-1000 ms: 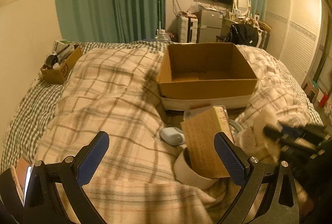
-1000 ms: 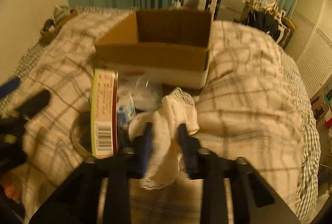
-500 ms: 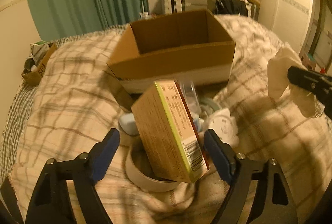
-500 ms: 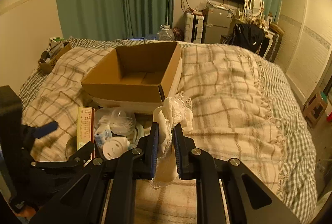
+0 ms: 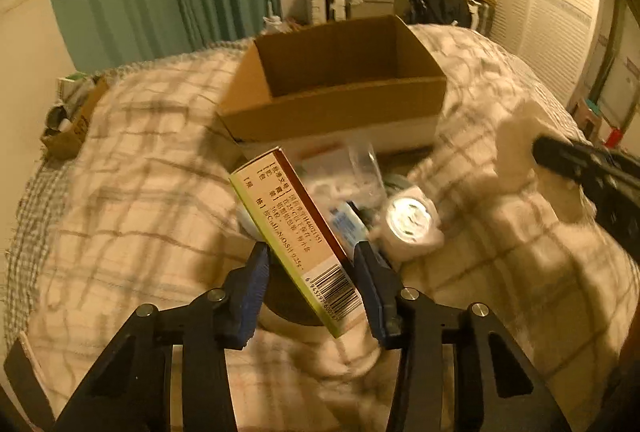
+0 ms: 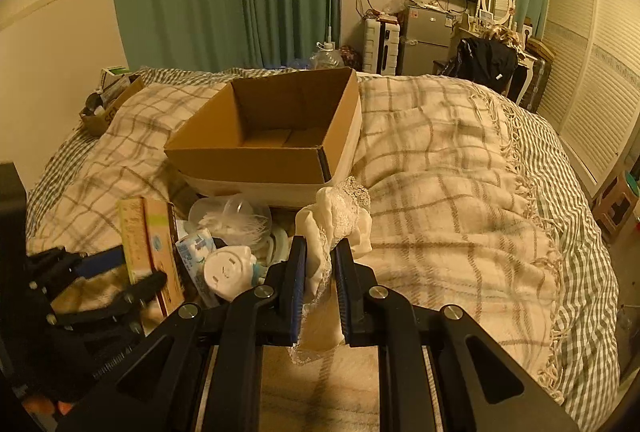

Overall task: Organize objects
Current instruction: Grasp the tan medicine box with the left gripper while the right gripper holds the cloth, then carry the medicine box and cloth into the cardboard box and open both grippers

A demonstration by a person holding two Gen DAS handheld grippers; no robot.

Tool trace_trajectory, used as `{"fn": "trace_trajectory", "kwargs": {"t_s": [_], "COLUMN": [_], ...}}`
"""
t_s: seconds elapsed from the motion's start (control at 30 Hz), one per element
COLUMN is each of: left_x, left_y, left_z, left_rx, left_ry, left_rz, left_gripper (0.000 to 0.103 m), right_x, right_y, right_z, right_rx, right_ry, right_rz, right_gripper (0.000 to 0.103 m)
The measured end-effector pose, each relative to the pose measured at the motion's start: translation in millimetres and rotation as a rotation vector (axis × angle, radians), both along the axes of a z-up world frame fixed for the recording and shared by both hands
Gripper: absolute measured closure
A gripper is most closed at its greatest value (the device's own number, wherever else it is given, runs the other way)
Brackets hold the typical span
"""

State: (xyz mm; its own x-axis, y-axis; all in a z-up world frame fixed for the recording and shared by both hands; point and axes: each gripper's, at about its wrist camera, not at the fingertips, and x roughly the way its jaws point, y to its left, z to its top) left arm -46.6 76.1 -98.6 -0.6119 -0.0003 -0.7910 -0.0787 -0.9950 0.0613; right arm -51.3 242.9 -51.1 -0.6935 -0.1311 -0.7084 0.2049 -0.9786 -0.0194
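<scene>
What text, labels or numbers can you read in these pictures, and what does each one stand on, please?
"6 943297 600" with its last digits cut off: under the barcode on the medicine box between the left gripper's fingers.
"36": partway down that box's side panel; the Chinese characters and formula line around it are too blurred to quote.
Small carton at the bed's far corner: dark print, unreadable.
Blue-and-white packet: print too small.

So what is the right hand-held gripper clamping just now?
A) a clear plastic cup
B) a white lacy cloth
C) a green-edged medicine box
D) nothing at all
B: the right hand-held gripper has its jaws shut on the white lacy cloth, while the medicine box sits in the left hand-held gripper.
</scene>
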Motion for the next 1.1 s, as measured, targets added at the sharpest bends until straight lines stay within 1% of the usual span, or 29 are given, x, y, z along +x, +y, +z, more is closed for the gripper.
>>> {"fn": "trace_trajectory", "kwargs": {"t_s": [0.07, 0.13, 0.17, 0.27, 0.37, 0.4, 0.5, 0.53, 0.6, 0.67, 0.73, 0.77, 0.87, 1.03, 1.1], "left_x": [-12, -27, -35, -54, -59, -57, -45, -41, -36, -30, -25, -22, -14, -15, -15], "left_y": [2, 2, 4, 11, 10, 11, 16, 14, 9, 0, -7, -10, -14, -20, -23], "left_z": [-3, -11, -15, -27, -37, -38, -39, -37, -29, -15, 0, 11, 36, 69, 85], "left_rx": [0.015, 0.041, 0.039, -0.026, -0.015, -0.008, -0.023, -0.019, 0.01, 0.045, 0.09, 0.106, 0.104, 0.161, 0.155], "left_ry": [-0.019, -0.051, -0.062, -0.075, -0.122, -0.125, -0.108, -0.101, -0.09, -0.064, -0.039, -0.012, 0.059, 0.111, 0.146], "left_rz": [0.005, 0.023, 0.035, 0.07, 0.079, 0.075, 0.012, 0.007, 0.005, 0.0, -0.018, -0.023, -0.036, -0.057, -0.064], "left_gripper": [0.058, 0.053, 0.047, 0.033, 0.033, 0.035, 0.048, 0.051, 0.064, 0.074, 0.074, 0.074, 0.074, 0.074, 0.074], "right_x": [1, 2, 3, 4, 3, 3, 3, 3, 6, 9, 12, 13, 19, 26, 26], "right_y": [-2, -5, -6, -7, -7, -7, -8, -9, -10, -12, -15, -15, -20, -28, -30], "right_z": [1, 2, 2, 1, -1, -1, -1, 0, 2, 5, 9, 11, 22, 47, 61], "right_rx": [0.002, 0.009, 0.012, 0.016, 0.024, 0.024, 0.029, 0.031, 0.032, 0.035, 0.036, 0.035, 0.027, 0.016, 0.005], "right_ry": [0.0, -0.001, -0.001, -0.005, -0.011, -0.012, -0.012, -0.01, -0.004, 0.002, 0.012, 0.017, 0.039, 0.086, 0.105], "right_rz": [0.003, 0.004, 0.006, 0.009, 0.006, 0.005, 0.001, 0.001, 0.007, 0.011, 0.012, 0.013, 0.02, 0.049, 0.063], "right_gripper": [0.09, 0.09, 0.09, 0.09, 0.09, 0.09, 0.09, 0.09, 0.09, 0.09, 0.09, 0.09, 0.09, 0.09, 0.09]}}
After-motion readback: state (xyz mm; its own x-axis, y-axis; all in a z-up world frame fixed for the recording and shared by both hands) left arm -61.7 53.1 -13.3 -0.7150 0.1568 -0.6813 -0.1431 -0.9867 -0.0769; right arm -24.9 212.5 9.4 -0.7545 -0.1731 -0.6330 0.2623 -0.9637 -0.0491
